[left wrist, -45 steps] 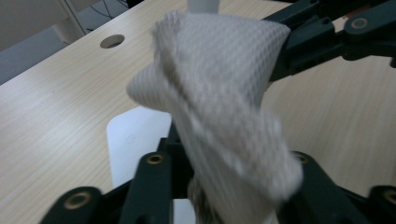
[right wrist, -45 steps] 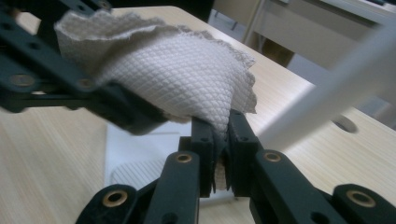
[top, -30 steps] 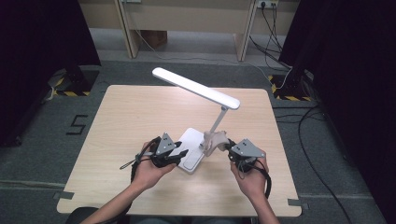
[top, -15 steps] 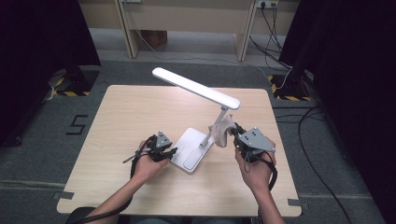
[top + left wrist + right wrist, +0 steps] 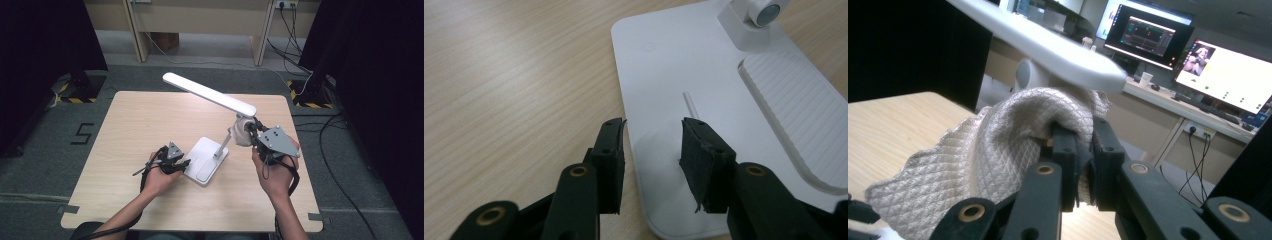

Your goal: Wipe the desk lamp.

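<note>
A white desk lamp stands mid-table: flat base (image 5: 202,160), slanted stem (image 5: 223,145), long head (image 5: 210,94). My left gripper (image 5: 186,163) rests low at the base's left edge. In the left gripper view its jaws (image 5: 651,145) stand open and have just been opening; the rim of the base (image 5: 704,65) lies under the gap, with nothing pinched. My right gripper (image 5: 252,131) is shut on a beige quilted cloth (image 5: 241,134), held against the top of the stem just under the head. The cloth (image 5: 998,145) drapes over the right gripper (image 5: 1083,145), below the lamp head (image 5: 1048,47).
The wooden table (image 5: 125,130) has bare room to the left and behind the lamp. Cables (image 5: 345,150) lie on the grey floor to the right. Lit monitors (image 5: 1218,70) stand on a far desk in the right gripper view.
The right gripper has risen with the cloth from near the foot of the stem up to its top. The left gripper has sunk and settled at the base's left edge.
</note>
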Demonstrator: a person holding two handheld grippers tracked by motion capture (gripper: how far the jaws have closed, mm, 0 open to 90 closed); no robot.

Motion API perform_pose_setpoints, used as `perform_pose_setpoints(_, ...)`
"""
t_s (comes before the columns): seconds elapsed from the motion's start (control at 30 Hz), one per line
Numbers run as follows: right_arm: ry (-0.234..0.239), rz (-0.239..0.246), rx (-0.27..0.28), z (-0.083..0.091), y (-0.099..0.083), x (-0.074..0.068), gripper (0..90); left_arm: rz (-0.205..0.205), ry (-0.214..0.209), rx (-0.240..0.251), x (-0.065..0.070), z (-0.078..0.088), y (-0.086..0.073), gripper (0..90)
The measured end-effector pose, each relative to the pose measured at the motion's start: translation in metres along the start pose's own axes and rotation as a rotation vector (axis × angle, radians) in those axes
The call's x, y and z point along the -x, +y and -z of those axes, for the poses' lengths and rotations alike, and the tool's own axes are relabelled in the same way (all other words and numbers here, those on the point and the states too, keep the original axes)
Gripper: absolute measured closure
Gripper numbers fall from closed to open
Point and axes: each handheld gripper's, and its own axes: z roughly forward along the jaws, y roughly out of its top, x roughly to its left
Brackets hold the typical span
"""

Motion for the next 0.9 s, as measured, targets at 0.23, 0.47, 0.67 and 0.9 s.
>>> perform_pose_setpoints(0.23, -0.004, 0.013, 0.009, 0.0009, 0.0043, 0.0017, 84.2, 0.028, -0.011, 0.015, -0.0009, -0.0008, 0.0005, 57.3)
perform_pose_setpoints(0.47, -0.006, 0.01, 0.009, 0.0007, 0.0043, 0.0012, 84.2, 0.05, -0.016, 0.014, -0.0017, -0.0025, -0.0013, 55.0)
perform_pose_setpoints(0.67, -0.007, 0.018, -0.001, 0.0001, 0.005, 0.0003, 84.2, 0.061, -0.018, 0.015, -0.0026, -0.0032, -0.0017, 53.6)
perform_pose_setpoints(0.9, -0.01, 0.028, -0.009, -0.0014, 0.0054, -0.0013, 84.3, 0.067, -0.026, 0.028, -0.0021, -0.0035, -0.003, 54.7)
